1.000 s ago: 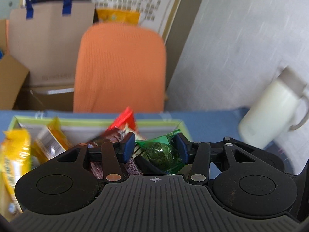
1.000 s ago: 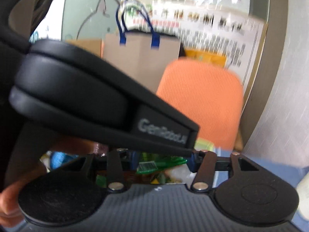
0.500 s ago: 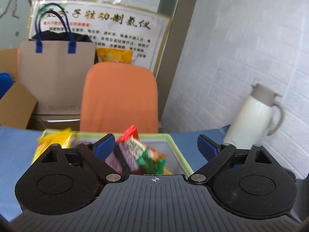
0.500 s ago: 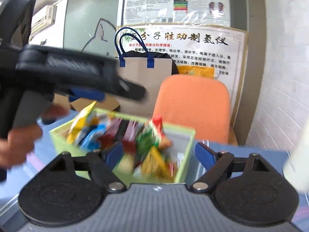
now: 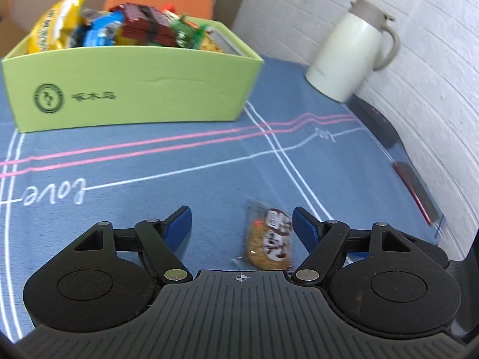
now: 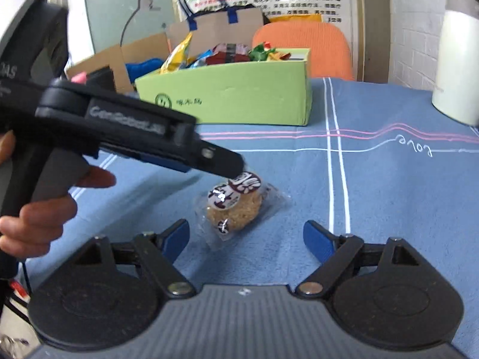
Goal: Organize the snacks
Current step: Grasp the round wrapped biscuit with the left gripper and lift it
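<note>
A clear-wrapped round biscuit packet [image 5: 269, 236] lies flat on the blue tablecloth. My left gripper [image 5: 241, 224] is low over it. Its jaws are closing, with the packet between them near the right finger [image 5: 304, 224] and a wide gap on the left side. The right wrist view shows the same packet [image 6: 236, 206] just ahead of my right gripper [image 6: 247, 234], which is open and empty. There the left gripper [image 6: 230, 166] reaches in from the left, its tip over the packet's far end. The green snack box [image 5: 134, 89] stands farther back, full of several packets [image 5: 143, 27].
A white thermos jug [image 5: 350, 51] stands at the back right near the brick wall. The table's right edge [image 5: 419, 191] runs close by. Behind the table are an orange chair [image 6: 302, 48], a paper bag [image 6: 221, 27] and cardboard [image 6: 119, 56]. A hand [image 6: 45, 215] grips the left tool's handle.
Both grippers let go of green packets over the box, opened, then drew back and sank toward the cloth. The biscuit packet has come into view between the left fingers.
</note>
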Tool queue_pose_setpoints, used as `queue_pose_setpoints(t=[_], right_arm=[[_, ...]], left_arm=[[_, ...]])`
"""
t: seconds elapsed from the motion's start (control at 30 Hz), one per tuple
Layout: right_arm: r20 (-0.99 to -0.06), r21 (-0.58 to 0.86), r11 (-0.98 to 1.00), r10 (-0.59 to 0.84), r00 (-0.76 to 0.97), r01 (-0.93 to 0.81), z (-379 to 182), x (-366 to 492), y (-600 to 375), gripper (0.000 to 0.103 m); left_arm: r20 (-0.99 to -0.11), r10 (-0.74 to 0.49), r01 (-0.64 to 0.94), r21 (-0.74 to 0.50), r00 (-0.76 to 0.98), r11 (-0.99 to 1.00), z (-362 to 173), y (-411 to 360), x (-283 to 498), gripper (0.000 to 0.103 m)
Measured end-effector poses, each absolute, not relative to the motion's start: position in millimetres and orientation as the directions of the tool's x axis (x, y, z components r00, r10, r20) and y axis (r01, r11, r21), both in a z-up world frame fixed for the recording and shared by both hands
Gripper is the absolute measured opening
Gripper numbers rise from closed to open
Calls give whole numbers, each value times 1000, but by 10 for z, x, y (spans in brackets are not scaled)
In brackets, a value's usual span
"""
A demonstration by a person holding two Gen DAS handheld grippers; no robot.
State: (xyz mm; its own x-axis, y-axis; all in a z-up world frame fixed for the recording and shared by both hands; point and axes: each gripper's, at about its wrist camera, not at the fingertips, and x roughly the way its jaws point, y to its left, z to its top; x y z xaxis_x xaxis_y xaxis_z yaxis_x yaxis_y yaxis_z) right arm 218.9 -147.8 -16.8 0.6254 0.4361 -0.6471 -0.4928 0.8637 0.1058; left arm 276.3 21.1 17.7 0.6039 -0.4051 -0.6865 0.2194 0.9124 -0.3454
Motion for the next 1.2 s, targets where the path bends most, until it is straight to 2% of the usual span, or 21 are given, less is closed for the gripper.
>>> queue_pose_setpoints(t=[0.2, 0.33, 0.7, 0.97, 1.0, 1.03, 1.07, 1.2], right_arm=[[-659, -3, 829, 419, 625, -559, -166, 2287, -1227, 85], [-654, 4, 822, 433, 620, -570, -167, 2327, -1161, 84], [-652, 12, 823, 437, 619, -568, -149, 2351, -1177, 84], [-651, 6, 823, 434, 623, -568, -147, 2358, -1172, 81], [-642, 8, 829, 432, 633, -559, -145, 2339, -1187, 74], [-635, 9, 838, 427, 644, -546, -137, 2330, -1204, 62], [-632, 20, 841, 430, 645, -541, -137, 2327, -1220, 62], [-632, 17, 844, 425, 648, -536, -120, 2269, -1226, 60]], left_arm=[[-727, -444, 278, -347, 525, 896, 67, 75, 2809, 52], [-726, -429, 293, -316, 538, 902, 66, 55, 2774, 49], [-721, -398, 304, -266, 568, 915, 37, 12, 2721, 48], [-712, -421, 307, -293, 562, 905, 26, 57, 2745, 48], [-712, -418, 304, -292, 565, 907, 27, 59, 2743, 46], [-713, -410, 300, -284, 569, 910, 28, 56, 2735, 28], [-712, -424, 309, -296, 559, 904, 27, 58, 2729, 18], [-713, -433, 292, -321, 552, 901, 36, 50, 2683, 16]])
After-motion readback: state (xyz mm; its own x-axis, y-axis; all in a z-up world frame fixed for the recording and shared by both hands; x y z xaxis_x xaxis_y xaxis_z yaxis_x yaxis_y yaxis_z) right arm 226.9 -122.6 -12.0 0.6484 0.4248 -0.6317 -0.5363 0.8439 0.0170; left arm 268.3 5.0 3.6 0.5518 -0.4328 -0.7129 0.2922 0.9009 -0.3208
